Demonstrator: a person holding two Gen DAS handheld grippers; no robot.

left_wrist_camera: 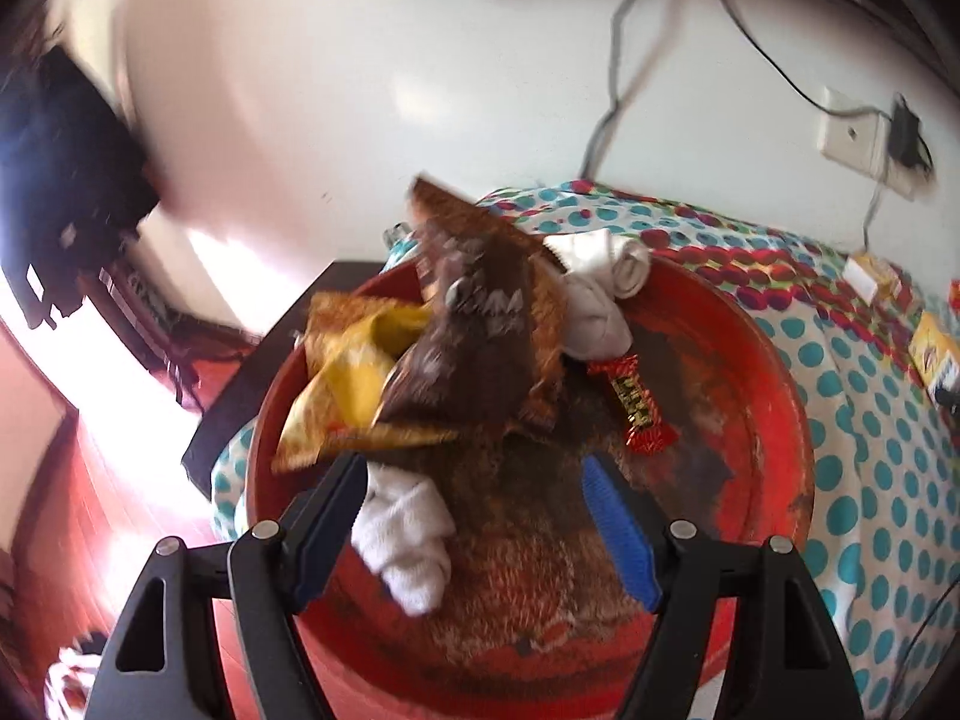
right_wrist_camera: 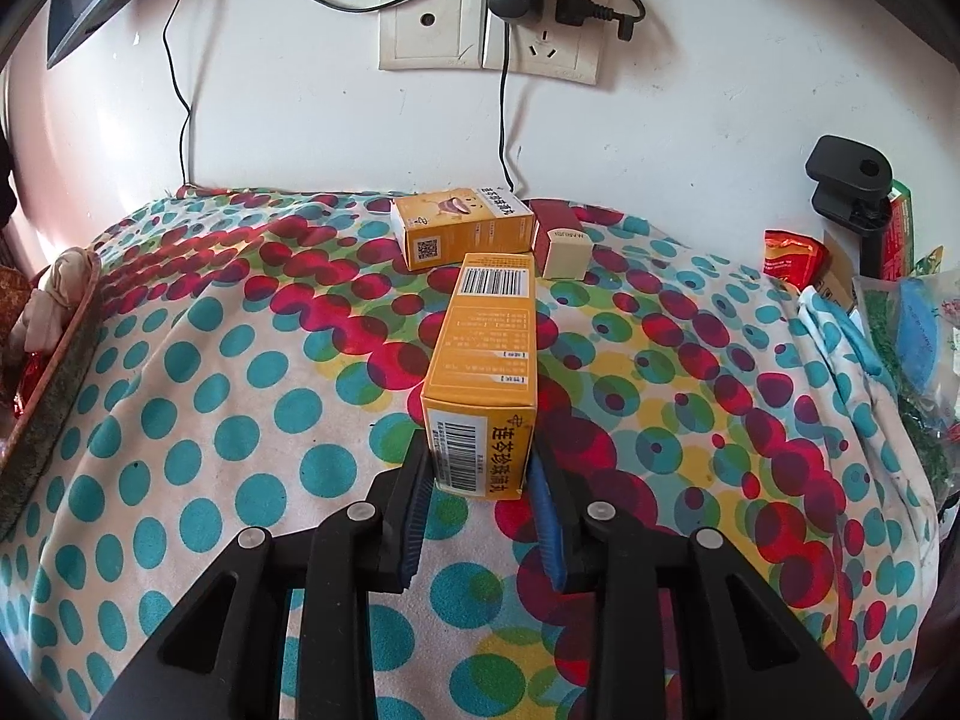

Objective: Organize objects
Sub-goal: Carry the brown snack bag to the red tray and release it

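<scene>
In the left wrist view my left gripper (left_wrist_camera: 474,480) is open above a round red tray (left_wrist_camera: 774,372). The tray holds a brown snack packet (left_wrist_camera: 474,330), tilted and blurred, a yellow packet (left_wrist_camera: 354,378), a red candy (left_wrist_camera: 633,402) and two white sock rolls (left_wrist_camera: 408,540). In the right wrist view my right gripper (right_wrist_camera: 478,456) is shut on the near end of a long orange box (right_wrist_camera: 486,348), held over the dotted cloth (right_wrist_camera: 210,420). A second orange box (right_wrist_camera: 459,228) and a red and cream box (right_wrist_camera: 561,243) lie behind it.
A wall socket (right_wrist_camera: 489,24) with a black charger and cables is on the white wall. A black clamp (right_wrist_camera: 849,192) and several packets (right_wrist_camera: 900,324) sit at the right edge. The tray's rim (right_wrist_camera: 48,384) shows at the left. A dark table corner (left_wrist_camera: 264,360) lies beyond the tray.
</scene>
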